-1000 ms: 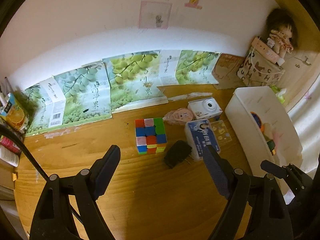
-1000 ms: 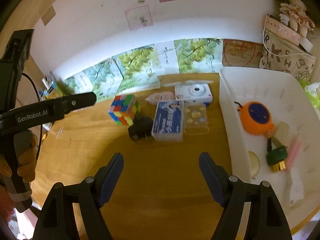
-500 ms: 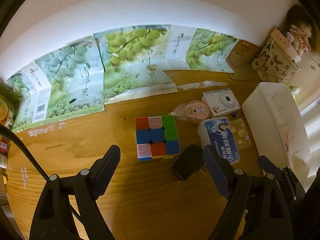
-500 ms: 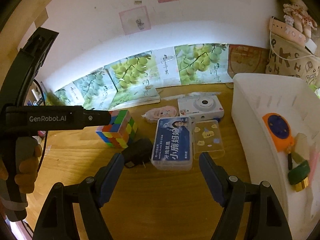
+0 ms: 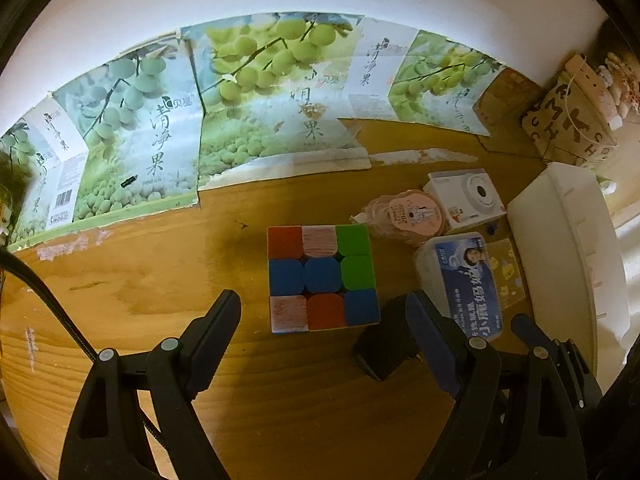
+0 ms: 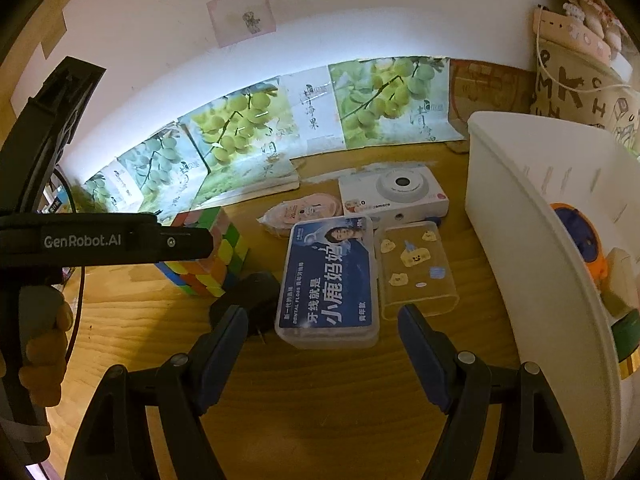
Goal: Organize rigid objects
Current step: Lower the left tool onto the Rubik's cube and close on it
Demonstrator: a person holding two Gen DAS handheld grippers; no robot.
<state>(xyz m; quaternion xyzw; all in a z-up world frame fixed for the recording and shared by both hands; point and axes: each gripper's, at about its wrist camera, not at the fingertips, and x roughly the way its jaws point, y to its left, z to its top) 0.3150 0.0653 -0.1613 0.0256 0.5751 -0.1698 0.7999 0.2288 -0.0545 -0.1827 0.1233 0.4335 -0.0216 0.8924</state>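
Wood-grain table carries everything, read from left to right. Left gripper hangs over it with its tongs spread wide and nothing between the pads; the colourful puzzle cube sits just beyond the tips, at about twelve o'clock from them. At three o'clock from the cube lies a black plug adapter, partly behind the left gripper's right finger. Next comes the blue-labelled dental floss box, lying flat, with a pink round packet at its twelve o'clock and a white toy camera at its one o'clock. Just beside the box at three o'clock is a clear phone case with yellow stickers. Right gripper is likewise spread and pinching nothing, its tips to either side of the floss box's near end without touching it. Farthest right stands a white plastic bin holding an orange round item. In the right wrist view a hand grips the left gripper's handle at nine o'clock.
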